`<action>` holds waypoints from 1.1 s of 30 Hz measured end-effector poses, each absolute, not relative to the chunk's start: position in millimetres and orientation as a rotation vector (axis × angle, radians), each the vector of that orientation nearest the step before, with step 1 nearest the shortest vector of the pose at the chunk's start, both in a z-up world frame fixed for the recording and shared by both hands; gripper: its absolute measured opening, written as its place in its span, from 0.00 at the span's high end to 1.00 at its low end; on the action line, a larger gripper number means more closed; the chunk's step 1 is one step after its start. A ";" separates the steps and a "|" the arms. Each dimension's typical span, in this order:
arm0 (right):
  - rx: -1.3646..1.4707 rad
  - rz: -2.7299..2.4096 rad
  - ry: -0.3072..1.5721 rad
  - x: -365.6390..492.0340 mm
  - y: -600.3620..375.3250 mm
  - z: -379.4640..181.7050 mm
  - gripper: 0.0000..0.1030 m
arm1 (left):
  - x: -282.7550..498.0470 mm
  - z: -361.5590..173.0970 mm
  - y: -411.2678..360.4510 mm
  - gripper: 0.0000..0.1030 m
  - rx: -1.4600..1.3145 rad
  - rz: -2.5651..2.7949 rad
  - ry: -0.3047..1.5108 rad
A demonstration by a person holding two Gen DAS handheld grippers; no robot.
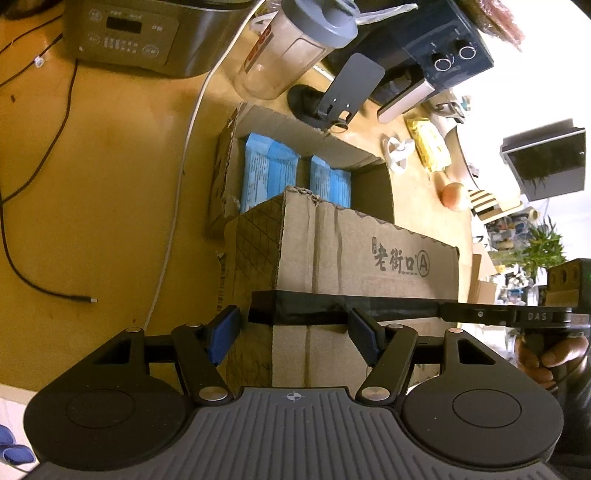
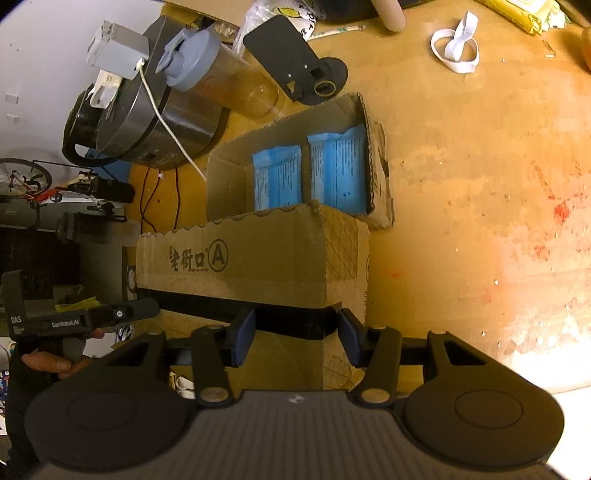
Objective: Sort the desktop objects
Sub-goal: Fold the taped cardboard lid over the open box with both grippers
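Observation:
An open cardboard box (image 1: pixel 351 254) (image 2: pixel 258 258) with a black tape band stands on the yellow desk, and two blue packets (image 1: pixel 269 170) (image 2: pixel 340 173) lie inside it. My left gripper (image 1: pixel 295 332) is open at one near corner of the box, with a blue-padded finger on either side of that corner. From the opposite side, my right gripper (image 2: pixel 295 336) is open at another corner in the same way. Neither is clamped on anything. Each view shows the other gripper's black body (image 1: pixel 535 316) (image 2: pixel 66 321), held by a hand (image 1: pixel 550 350).
Behind the box stand a rice cooker (image 1: pixel 129 33) (image 2: pixel 147 122), a grey-lidded shaker bottle (image 1: pixel 291 48) (image 2: pixel 221 70) and a black phone stand (image 1: pixel 351 85) (image 2: pixel 295 62). A white cable (image 1: pixel 188 147), a black cable (image 1: pixel 22 266), a white strap (image 2: pixel 456 48), a yellow packet (image 1: pixel 430 144) and an onion (image 1: pixel 452 195) lie around.

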State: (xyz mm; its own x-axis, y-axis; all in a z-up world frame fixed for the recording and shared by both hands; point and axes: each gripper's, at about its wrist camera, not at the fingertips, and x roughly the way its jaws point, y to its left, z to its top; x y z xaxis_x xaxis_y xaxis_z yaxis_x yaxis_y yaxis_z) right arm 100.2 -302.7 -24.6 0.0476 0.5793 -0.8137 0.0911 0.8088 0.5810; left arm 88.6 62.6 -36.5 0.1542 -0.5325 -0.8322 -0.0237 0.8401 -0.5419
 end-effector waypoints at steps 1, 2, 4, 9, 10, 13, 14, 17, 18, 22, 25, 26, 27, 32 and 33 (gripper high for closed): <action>0.565 0.404 1.495 102.5 -302.7 -24.4 0.56 | 90.9 -35.9 62.5 0.38 -0.487 -0.387 1.380; 0.565 0.404 1.494 104.9 -302.7 -24.4 0.56 | 93.1 -35.4 62.4 0.38 -0.485 -0.387 1.378; 0.568 0.404 1.492 110.4 -302.8 -25.0 0.56 | 97.1 -34.9 62.5 0.38 -0.486 -0.386 1.377; 0.564 0.403 1.485 122.8 -301.8 -25.8 0.56 | 106.5 -35.5 63.2 0.38 -0.488 -0.382 1.376; 0.564 0.402 1.482 125.0 -301.7 -26.0 0.56 | 108.5 -36.0 63.6 0.38 -0.489 -0.383 1.376; 0.567 0.401 1.477 132.0 -301.4 -26.7 0.56 | 113.9 -35.9 64.3 0.38 -0.490 -0.385 1.374; 0.566 0.400 1.475 134.2 -301.2 -26.6 0.56 | 116.3 -36.2 64.7 0.38 -0.491 -0.385 1.374; 0.563 0.397 1.471 141.2 -299.9 -26.4 0.56 | 122.1 -36.2 65.3 0.38 -0.493 -0.384 1.373; 0.563 0.396 1.469 143.5 -299.5 -26.3 0.56 | 124.1 -36.2 65.5 0.38 -0.494 -0.384 1.372; 0.560 0.394 1.464 153.0 -298.4 -25.2 0.56 | 133.3 -36.0 66.8 0.38 -0.495 -0.385 1.369; 0.556 0.392 1.457 160.2 -297.9 -24.5 0.56 | 140.4 -35.2 67.0 0.38 -0.495 -0.389 1.363; 0.554 0.391 1.454 162.6 -297.7 -24.3 0.56 | 142.8 -35.3 67.0 0.38 -0.494 -0.390 1.360; 0.553 0.390 1.452 165.0 -297.5 -24.1 0.56 | 145.4 -35.8 67.0 0.38 -0.494 -0.391 1.358; 0.547 0.381 1.445 177.3 -297.4 -26.4 0.56 | 158.1 -39.5 65.6 0.38 -0.493 -0.393 1.356; 0.545 0.380 1.443 179.6 -297.3 -26.7 0.56 | 160.5 -39.6 64.8 0.38 -0.491 -0.394 1.355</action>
State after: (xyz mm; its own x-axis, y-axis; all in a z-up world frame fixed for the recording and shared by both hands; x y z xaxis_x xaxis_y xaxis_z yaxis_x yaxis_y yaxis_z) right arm 179.6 -297.3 -26.7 0.1016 0.5565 -0.8246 0.0784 0.8218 0.5643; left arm 160.5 64.8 -39.6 0.1765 -0.5384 -0.8240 -0.0121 0.8359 -0.5487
